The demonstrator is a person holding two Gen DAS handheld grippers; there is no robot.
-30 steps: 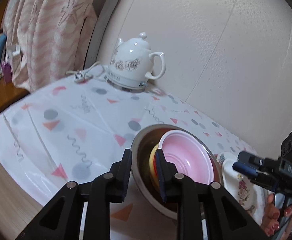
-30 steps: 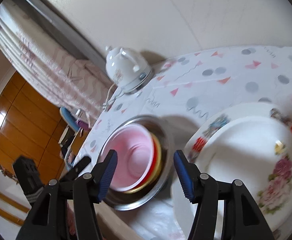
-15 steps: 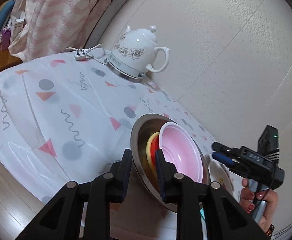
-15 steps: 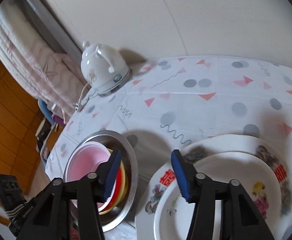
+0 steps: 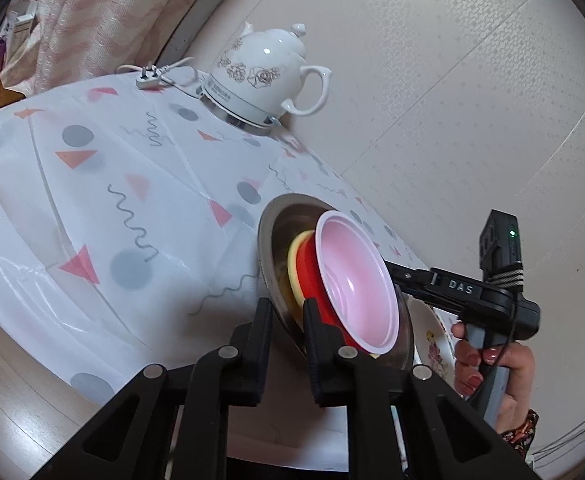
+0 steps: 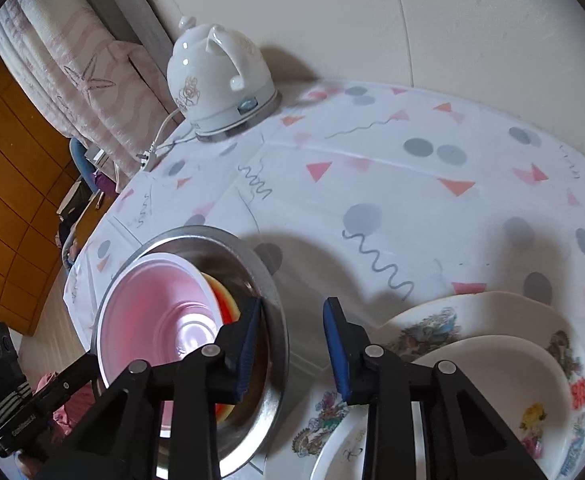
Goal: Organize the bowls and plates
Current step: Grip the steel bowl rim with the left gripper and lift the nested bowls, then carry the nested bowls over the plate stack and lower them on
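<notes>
A steel bowl (image 5: 280, 232) (image 6: 268, 280) holds nested yellow, red and pink bowls; the pink bowl (image 5: 356, 280) (image 6: 160, 312) is innermost. My left gripper (image 5: 287, 314) is shut on the steel bowl's near rim and holds the stack tilted above the table. My right gripper (image 6: 292, 316) is open, its left pad inside the steel bowl's rim and its right pad outside. Floral plates (image 6: 492, 364) are stacked at the right; their edge shows in the left wrist view (image 5: 432, 336).
A white ceramic kettle (image 5: 264, 76) (image 6: 220, 80) stands on its base at the back by the wall, its cord and plug (image 5: 148, 78) beside it. The patterned tablecloth (image 5: 112, 168) covers the table. Pink curtains (image 6: 72, 60) hang at the left.
The left gripper has lifted and tilted the steel bowl stack more on edge. The right gripper has moved in from above the plates to straddle the steel bowl's rim.
</notes>
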